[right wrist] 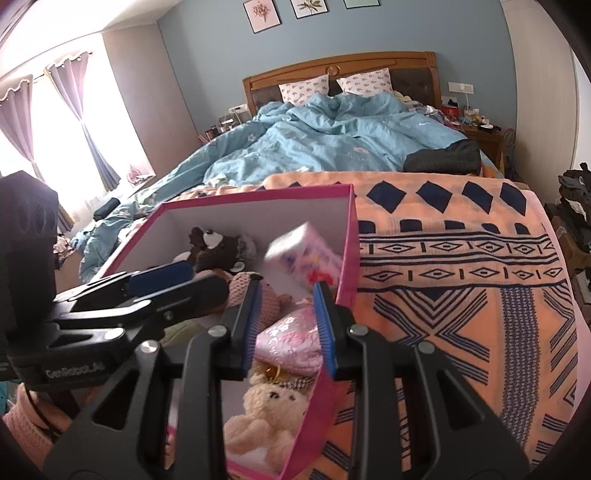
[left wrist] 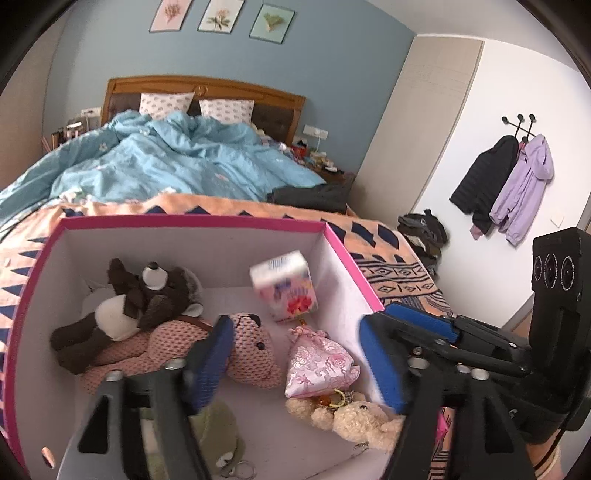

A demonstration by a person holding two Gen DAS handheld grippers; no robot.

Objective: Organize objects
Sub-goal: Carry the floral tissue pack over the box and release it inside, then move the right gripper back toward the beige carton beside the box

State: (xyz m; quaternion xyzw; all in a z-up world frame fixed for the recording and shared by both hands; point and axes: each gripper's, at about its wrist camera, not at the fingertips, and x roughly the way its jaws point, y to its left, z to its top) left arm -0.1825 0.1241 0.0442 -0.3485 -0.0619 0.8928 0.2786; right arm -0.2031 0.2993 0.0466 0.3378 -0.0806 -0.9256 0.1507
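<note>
Bedroom, blue far wall with three framed prints [left wrist: 221, 16]; bed [right wrist: 461, 258] under an orange patterned blanket, crumpled blue duvet [left wrist: 177, 158] behind.

Pink-rimmed white box [left wrist: 192, 221] sits on the blanket at the near edge, open-topped. Contents, left to right in the left wrist view:
- one dark brown plush with white belly [left wrist: 118, 310], lying at far left on top of the pink one
- one pink knitted bear [left wrist: 251, 347], on its side, mid box
- one green soft item [left wrist: 218, 435], near left, partly hidden by a finger
- one small white carton with floral print [left wrist: 286, 284], blurred, tilted, by the right wall; whether it rests or is in the air, cannot tell
- one pink satin pouch [left wrist: 317, 363], below the carton
- one cream teddy [left wrist: 354, 413], nearest corner

Left gripper [left wrist: 295, 365]: jaws wide, nothing between pads, above the box.
Right gripper [right wrist: 288, 325]: jaws narrow, not gripping anything, over the box's right wall.
</note>
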